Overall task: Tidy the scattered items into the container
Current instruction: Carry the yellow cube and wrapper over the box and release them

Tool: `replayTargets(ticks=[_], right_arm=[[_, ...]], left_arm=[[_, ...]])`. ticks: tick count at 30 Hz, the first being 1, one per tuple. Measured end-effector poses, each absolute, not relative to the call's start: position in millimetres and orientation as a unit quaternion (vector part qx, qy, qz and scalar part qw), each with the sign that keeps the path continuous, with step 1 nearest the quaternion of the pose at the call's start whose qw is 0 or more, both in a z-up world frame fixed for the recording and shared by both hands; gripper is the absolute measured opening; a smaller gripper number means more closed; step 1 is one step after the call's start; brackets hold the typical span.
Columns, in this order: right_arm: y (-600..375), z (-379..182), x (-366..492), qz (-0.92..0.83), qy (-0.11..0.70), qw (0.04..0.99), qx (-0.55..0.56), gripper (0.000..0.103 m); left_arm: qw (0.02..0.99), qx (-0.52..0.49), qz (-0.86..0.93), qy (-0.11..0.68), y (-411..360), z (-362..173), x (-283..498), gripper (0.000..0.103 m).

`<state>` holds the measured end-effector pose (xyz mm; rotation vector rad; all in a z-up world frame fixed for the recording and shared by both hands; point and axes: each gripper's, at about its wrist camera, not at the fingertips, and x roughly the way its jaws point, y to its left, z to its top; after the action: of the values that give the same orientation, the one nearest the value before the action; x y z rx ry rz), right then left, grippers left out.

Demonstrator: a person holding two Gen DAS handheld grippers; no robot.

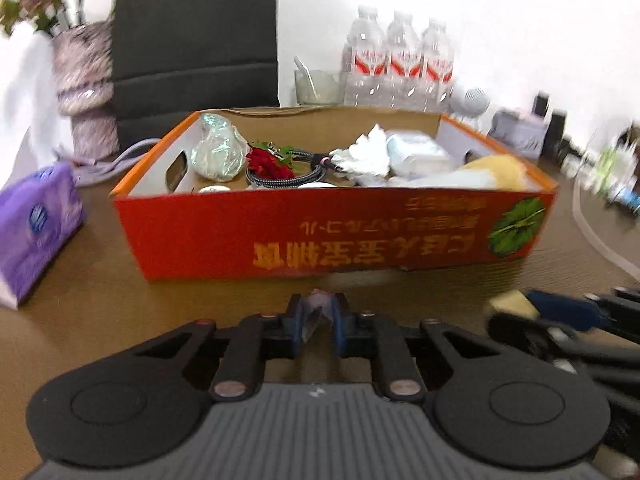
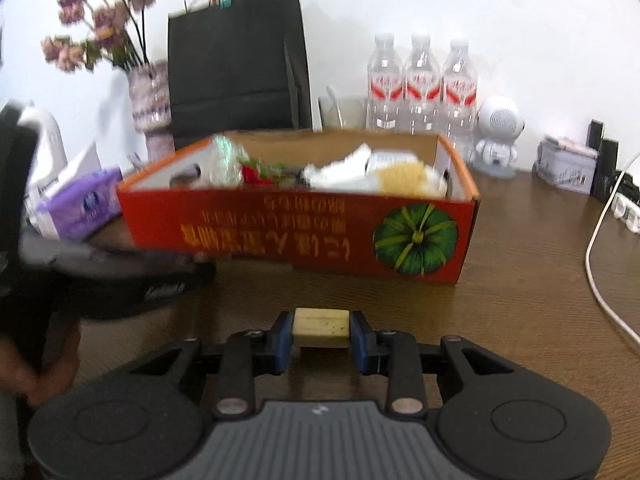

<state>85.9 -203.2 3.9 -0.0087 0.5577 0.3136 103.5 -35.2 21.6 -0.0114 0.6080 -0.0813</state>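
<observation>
Fingers of my right gripper (image 2: 321, 330) pinch a small beige block (image 2: 320, 327), my left gripper (image 1: 318, 314) pinches a small purple scrap (image 1: 317, 307), both low before the red cardboard box (image 2: 296, 232), so next I must lift them over its front wall.

From my left wrist view, the small pinkish item (image 1: 318, 307) in the left claw (image 1: 319, 318) is too blurred to identify. The box's (image 1: 280, 236) near wall hides its lower contents. The right view's left-edge dark shape (image 2: 100, 276) is motion-smeared.
</observation>
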Motion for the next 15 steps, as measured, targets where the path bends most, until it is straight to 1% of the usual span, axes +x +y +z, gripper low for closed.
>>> replayTargets(ticks=[7,12,15], right_arm=[[-198.5,28.5,41.2,0.137,0.187,0.973,-0.022,0.029],[-192.7,37.5,-13.5,0.154,0.157,0.976,0.001,0.029],[-191.2,41.9,-43.9,0.146,0.128,0.981,-0.004,0.029]], left_arm=[[0.979,-0.019,-0.011,0.204,-33.2,50.1,4.3,0.015],[0.988,-0.021,-0.005,0.15,-32.5,51.6,-56.3,0.016],[0.992,-0.022,-0.01,0.12,-32.2,51.9,-85.0,0.016]])
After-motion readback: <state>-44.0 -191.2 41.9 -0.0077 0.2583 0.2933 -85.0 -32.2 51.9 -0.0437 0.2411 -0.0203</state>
